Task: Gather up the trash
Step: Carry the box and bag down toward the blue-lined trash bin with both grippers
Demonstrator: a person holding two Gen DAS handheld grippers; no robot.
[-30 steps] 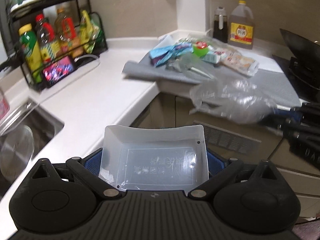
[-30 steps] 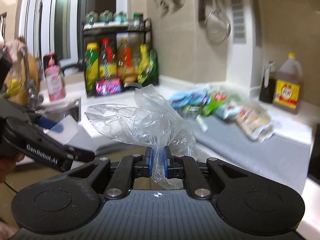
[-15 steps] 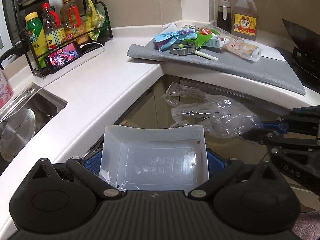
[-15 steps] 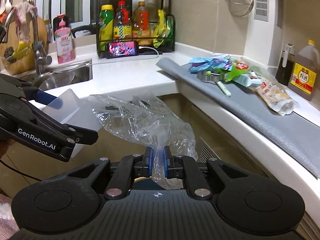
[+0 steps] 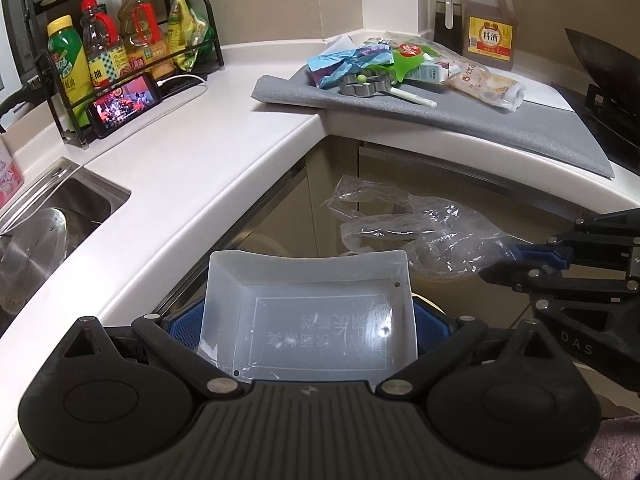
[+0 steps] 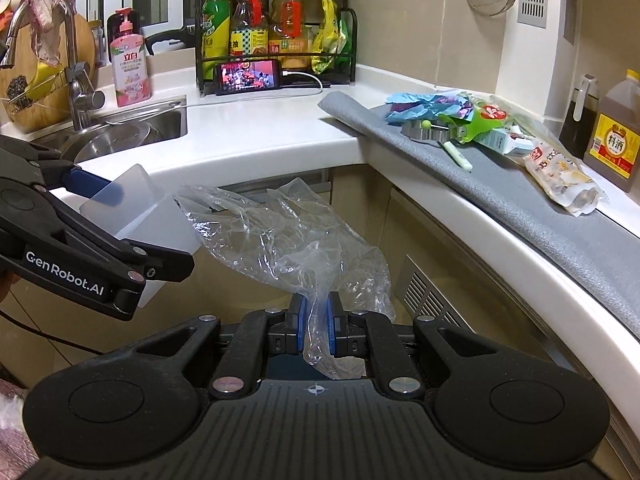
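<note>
My left gripper [image 5: 308, 318] is shut on a translucent white plastic box [image 5: 312, 304], its blue pads against both side walls and its open top toward the camera. My right gripper [image 6: 316, 322] is shut on the neck of a crumpled clear plastic bag [image 6: 288, 240]. The bag hangs in front of the cabinet doors, its loose end close to the box [image 6: 140, 208]. The right gripper [image 5: 540, 258] reaches in from the right with the bag [image 5: 420, 236] just beyond the box's far rim. More trash [image 5: 384, 64] lies heaped on a grey mat [image 5: 500, 124]: wrappers, a carton, a snack packet.
The white counter [image 5: 192, 168] wraps around the corner above both grippers. A sink [image 6: 132, 132] with a tap lies at the left. A black rack [image 6: 272, 28] of bottles and a lit phone [image 6: 248, 76] stand at the back. A cooking wine bottle [image 5: 490, 24] and a dark wok [image 5: 604, 64] sit at the right.
Both grippers have sunk from counter height to below the counter edge, in front of the cabinets. The bag now hangs lower and nearer to the box. Both grips are unchanged.
</note>
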